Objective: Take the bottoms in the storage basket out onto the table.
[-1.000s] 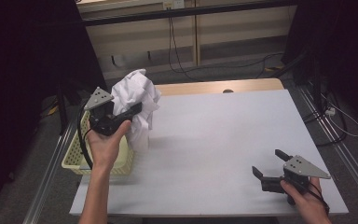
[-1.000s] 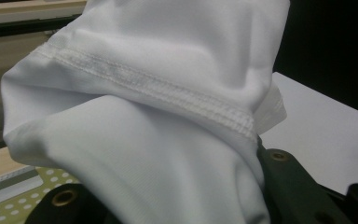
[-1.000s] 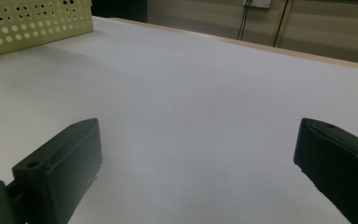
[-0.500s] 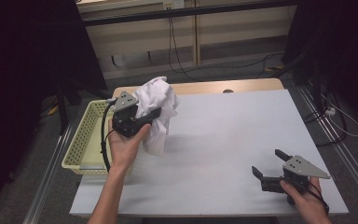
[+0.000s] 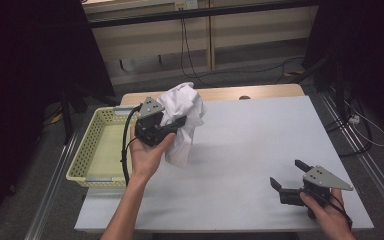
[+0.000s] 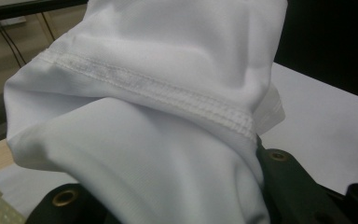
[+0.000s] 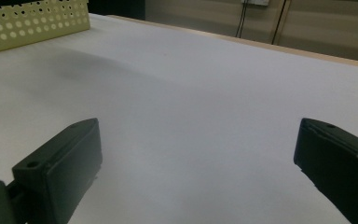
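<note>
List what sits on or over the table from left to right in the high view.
Pale yellow perforated basket → left claw, shut on the white cloth → white cloth bunched over the table → bare stretch of white table → right claw, open, low at the near right corner.

white cloth (image 6: 158, 107) runs off frame top and bottom, covers left gripper (image 5: 172, 125) jaw tips; grip point hidden.
</note>
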Demonstrator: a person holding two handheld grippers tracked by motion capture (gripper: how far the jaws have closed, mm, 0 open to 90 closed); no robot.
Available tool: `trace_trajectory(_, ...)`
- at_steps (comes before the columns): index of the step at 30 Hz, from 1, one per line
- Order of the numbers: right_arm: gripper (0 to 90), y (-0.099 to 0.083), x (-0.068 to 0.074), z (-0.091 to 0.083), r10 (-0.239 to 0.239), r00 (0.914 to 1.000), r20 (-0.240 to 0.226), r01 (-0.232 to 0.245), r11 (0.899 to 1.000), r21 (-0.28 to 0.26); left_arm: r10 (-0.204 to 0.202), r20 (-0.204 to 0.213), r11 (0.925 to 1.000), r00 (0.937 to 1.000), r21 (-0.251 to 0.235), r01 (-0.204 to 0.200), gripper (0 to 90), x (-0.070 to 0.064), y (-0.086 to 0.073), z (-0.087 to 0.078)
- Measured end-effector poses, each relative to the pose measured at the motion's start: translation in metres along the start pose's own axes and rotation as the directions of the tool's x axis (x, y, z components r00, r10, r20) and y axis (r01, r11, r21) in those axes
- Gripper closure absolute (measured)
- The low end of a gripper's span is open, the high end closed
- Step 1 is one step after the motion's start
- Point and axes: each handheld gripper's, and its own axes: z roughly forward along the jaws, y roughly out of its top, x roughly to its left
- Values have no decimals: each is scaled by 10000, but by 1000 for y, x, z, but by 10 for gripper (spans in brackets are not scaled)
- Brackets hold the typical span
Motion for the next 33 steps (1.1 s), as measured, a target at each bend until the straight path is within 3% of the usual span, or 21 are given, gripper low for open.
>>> trace_trajectory(9, 4, 0, -1, 0, -8, 10000, -8, 8, 10000, 7, -555, 749, 9982, 9956, -173, 569, 701, -3, 3, 27)
trace_trajectory(16, 4, 0, -1, -2, -86, 10000, -21, 86, 10000, -34, -724, 973, 9973, 9926, 145, 713, 701, -11, 2, 49)
trace_trajectory(21, 3, 0, 0, -1, -116, 9999, -63, 116, 9999, 17, -1129, 1165, 9936, 9867, 53, 1131, 703, -15, 4, 60)
trace_trajectory(33, 2, 1, 0, -3, -179, 9998, -72, 179, 9998, -53, -747, 1092, 9969, 9912, 308, 718, 702, -30, 11, 83)
